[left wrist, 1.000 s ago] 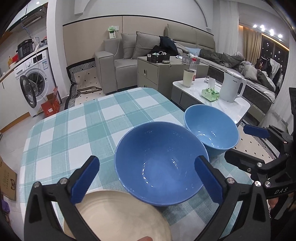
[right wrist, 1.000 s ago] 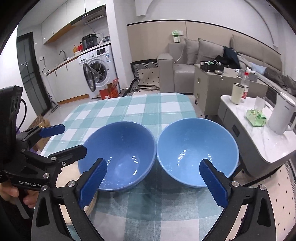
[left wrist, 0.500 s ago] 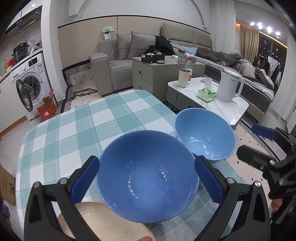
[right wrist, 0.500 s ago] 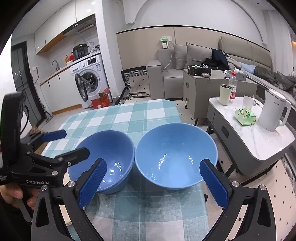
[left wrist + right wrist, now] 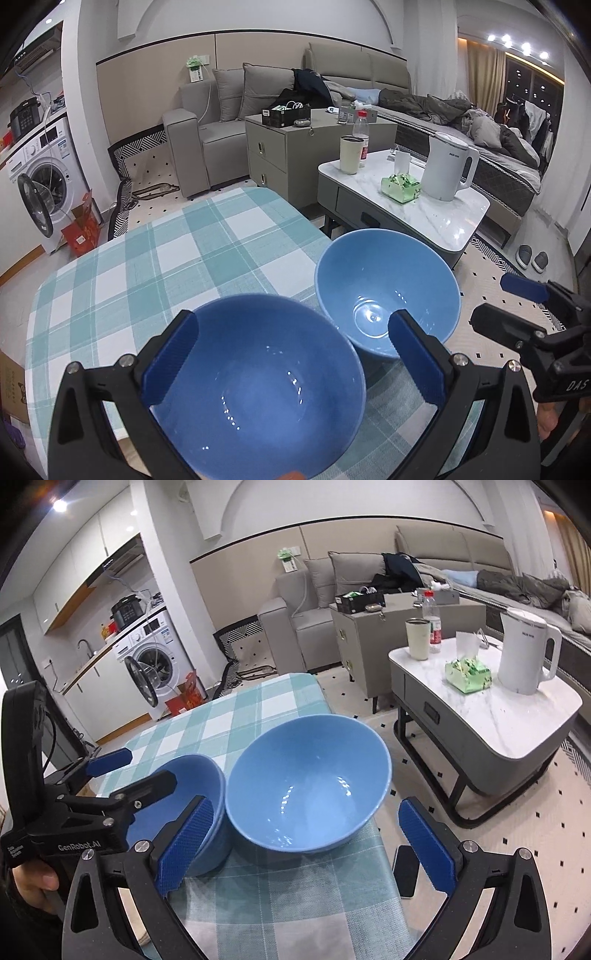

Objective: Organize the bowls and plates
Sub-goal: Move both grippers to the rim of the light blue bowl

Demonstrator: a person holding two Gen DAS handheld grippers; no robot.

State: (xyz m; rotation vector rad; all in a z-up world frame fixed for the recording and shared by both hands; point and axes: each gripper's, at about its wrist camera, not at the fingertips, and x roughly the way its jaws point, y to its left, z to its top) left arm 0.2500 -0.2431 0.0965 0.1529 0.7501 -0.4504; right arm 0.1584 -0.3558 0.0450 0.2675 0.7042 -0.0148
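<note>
Blue bowls, darker (image 5: 255, 387) and lighter (image 5: 306, 782), had drawn nearer both wide-open grippers, left (image 5: 291, 360) and right (image 5: 306, 849), at the table's (image 5: 155, 251) near edge, neither yet gripped.

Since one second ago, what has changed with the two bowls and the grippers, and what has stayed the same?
The left gripper has come closer over the darker blue bowl, which now hides nearly all of the beige plate. The right gripper has closed in on the lighter blue bowl. Both grippers are open as before, nothing is gripped, and the bowls sit side by side on the checked tablecloth.
</note>
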